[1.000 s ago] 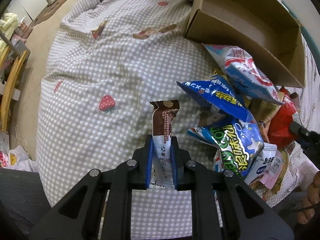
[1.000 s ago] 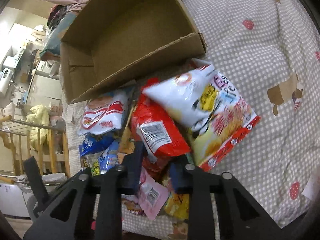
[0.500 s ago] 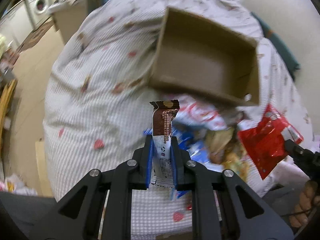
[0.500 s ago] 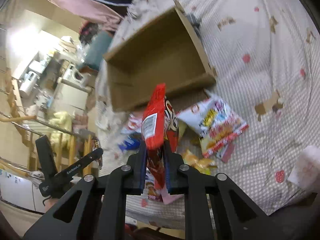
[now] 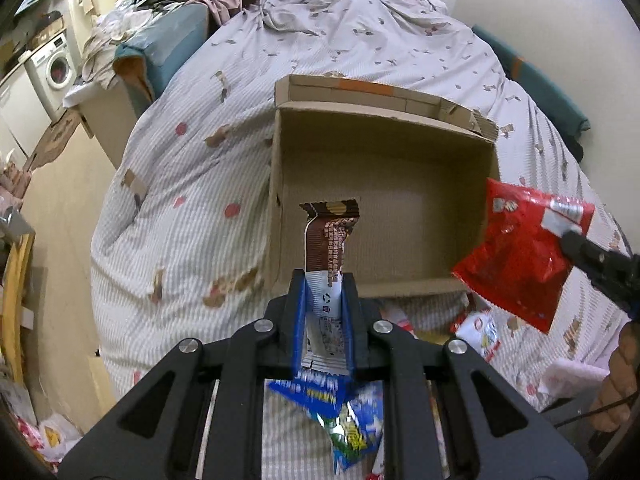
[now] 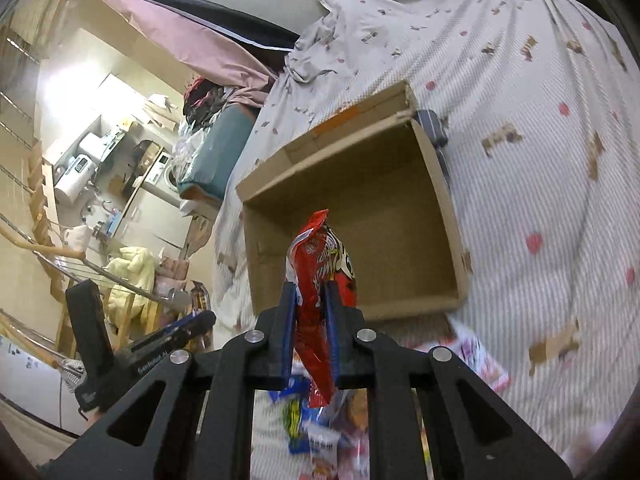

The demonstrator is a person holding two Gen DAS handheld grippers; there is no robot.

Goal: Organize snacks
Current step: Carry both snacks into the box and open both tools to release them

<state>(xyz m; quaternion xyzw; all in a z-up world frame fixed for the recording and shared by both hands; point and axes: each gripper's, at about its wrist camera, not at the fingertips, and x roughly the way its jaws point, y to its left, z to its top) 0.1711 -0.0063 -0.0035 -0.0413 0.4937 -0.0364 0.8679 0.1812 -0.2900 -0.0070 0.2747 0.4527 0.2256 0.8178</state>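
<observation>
The box (image 5: 384, 200) stands open at the top, its floor bare and its walls upright on all four sides. Loose snacks (image 5: 348, 420) crowd the bed (image 5: 180, 220) below the near wall. The bed left of the box lies free.

Open brown corrugated cardboard box (image 5: 384, 184): matt, raw paper finish, fluted edges showing at the rim. Brown-and-white snack bar wrapper (image 5: 329, 256): smooth printed film, slight sheen. Red crinkled foil snack bag (image 6: 320, 280): glossy, wrinkled, catching highlights. Blue snack packet (image 5: 340, 408) below: shiny metallised film. Left gripper (image 5: 324, 312) and right gripper (image 6: 311, 320): matt black plastic bodies, blue pad liners, bright metal screw heads. Grey-white checked cotton bedsheet (image 5: 180, 208): soft matt cloth, creased. Light wooden rail (image 5: 12, 292) at left: smooth, semi-gloss.
</observation>
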